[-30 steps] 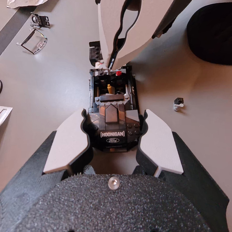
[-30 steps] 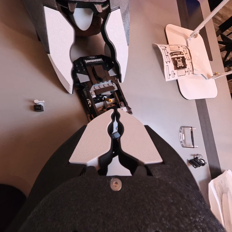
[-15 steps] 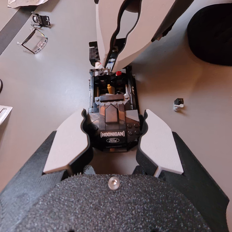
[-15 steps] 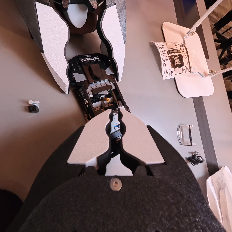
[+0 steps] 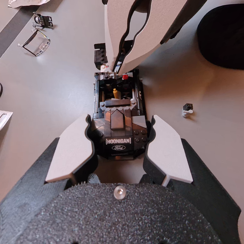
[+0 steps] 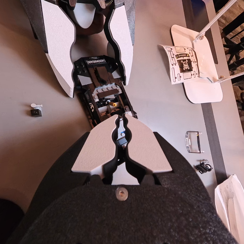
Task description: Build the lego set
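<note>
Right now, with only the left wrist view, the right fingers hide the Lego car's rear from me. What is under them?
Observer: Through the slim gap of the right gripper shows a light grey studded piece at the rear of the Lego car. I cannot tell whether it is gripped.
Operator: Anything past my left edge?
Observer: A sticker sheet, curled, lying on a white stand base.

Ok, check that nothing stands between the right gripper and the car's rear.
Nothing visible does. The right gripper has its tips right at the rear edge of the car, beside the red stud, with no loose part between. The left gripper grips the hood at the other end, clear of it.
</note>
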{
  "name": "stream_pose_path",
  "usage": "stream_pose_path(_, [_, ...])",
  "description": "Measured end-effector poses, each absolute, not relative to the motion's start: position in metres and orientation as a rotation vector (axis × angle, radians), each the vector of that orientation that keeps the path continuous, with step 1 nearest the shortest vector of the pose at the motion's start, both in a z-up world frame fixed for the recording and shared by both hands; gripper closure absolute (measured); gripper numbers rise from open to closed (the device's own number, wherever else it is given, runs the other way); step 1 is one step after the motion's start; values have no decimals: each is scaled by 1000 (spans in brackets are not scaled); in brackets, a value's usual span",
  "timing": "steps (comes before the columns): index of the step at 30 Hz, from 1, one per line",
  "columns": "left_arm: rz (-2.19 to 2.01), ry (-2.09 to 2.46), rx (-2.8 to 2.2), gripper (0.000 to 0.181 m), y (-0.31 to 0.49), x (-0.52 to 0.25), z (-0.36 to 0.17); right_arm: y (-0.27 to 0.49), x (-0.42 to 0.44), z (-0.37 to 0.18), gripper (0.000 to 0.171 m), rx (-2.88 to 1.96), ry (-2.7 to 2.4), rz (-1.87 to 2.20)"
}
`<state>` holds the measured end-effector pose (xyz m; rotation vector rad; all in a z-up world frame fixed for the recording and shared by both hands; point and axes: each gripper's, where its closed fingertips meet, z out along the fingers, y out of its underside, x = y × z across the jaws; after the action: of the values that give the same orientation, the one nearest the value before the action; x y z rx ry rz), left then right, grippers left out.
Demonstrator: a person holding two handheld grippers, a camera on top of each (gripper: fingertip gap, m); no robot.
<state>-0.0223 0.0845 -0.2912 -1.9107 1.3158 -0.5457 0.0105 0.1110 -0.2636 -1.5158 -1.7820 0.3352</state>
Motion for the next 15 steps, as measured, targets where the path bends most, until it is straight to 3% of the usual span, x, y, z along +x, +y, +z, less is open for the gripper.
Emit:
stream_pose_path(10, [-542, 1305, -1918, 96, 85, -22, -291, 112, 11, -263, 166, -1531, -1766, 352])
stream_pose_path(15, [-512, 1260, -1947, 96, 85, -22, -292, 107, 17, -244, 153, -1590, -1661, 459])
